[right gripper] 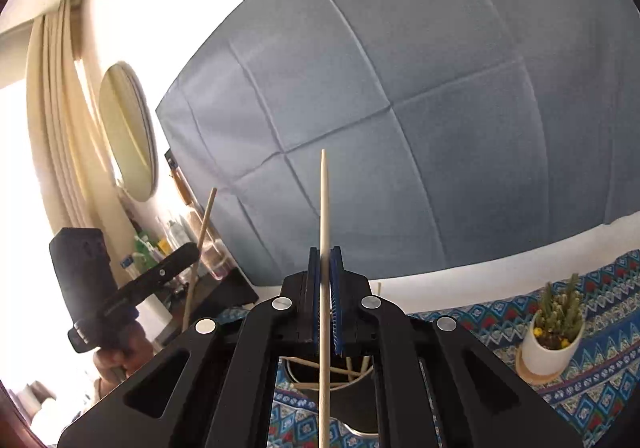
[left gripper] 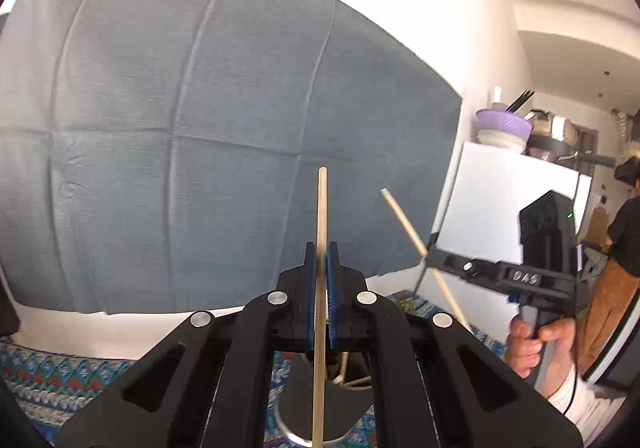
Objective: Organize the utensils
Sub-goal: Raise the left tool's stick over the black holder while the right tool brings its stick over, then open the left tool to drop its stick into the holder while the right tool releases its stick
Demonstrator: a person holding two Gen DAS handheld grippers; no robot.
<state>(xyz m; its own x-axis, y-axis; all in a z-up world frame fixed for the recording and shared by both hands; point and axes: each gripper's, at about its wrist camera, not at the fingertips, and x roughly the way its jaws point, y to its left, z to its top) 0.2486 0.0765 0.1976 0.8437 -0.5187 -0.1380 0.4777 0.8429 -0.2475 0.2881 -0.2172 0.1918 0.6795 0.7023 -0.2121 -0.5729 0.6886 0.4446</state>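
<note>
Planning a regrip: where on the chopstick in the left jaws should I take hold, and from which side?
Grip the bare upper shaft of the left chopstick, above the shut left gripper, coming from the side: it stands upright, thin and straight, with that length free.

Both grippers point about level, side by side, the left gripper (left gripper: 321,248) clamped tight on a stick (left gripper: 322,208) and the right gripper (right gripper: 325,252) clamped on another, each gripped by a hand (left gripper: 536,344).
</note>
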